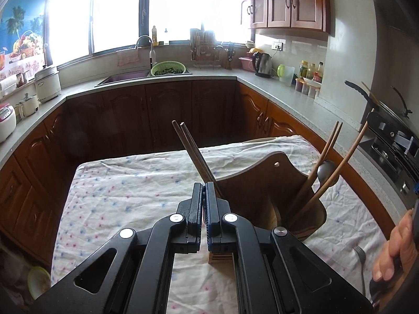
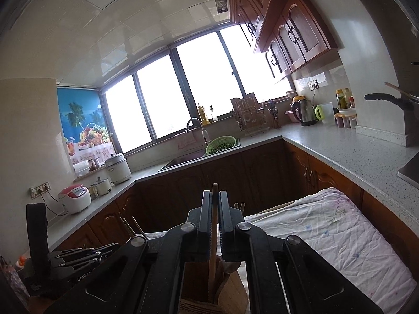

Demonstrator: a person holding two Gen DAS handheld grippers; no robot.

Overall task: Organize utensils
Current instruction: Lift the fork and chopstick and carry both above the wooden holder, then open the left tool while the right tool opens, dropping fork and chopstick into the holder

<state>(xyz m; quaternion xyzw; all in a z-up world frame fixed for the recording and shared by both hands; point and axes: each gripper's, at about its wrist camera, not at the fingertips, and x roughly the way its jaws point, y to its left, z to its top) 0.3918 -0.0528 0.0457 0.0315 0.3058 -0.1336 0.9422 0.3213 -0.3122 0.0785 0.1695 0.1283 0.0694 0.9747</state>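
Kitchen, floral cloth [image 1: 125, 183] over table. Left wrist view: left gripper [image 1: 203, 196] clamped on 2 dark chopsticks [image 1: 191, 149] slanting up-left, beside wooden holder [image 1: 262, 178] with 3 chopsticks, spoon [image 1: 326, 170]. Fork [image 1: 360, 255] on cloth near hand [image 1: 395, 246].

Right wrist view: right gripper [image 2: 214, 204] pinching 1 upright chopstick [image 2: 214, 235], lower end inside holder [image 2: 199, 282].

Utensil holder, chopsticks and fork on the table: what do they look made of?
Utensil holder: looks like smooth brown wood or bamboo, with layered grain at its base. Chopsticks: matte brown sticks, probably wood or bamboo. Fork: grey and shiny, likely metal.
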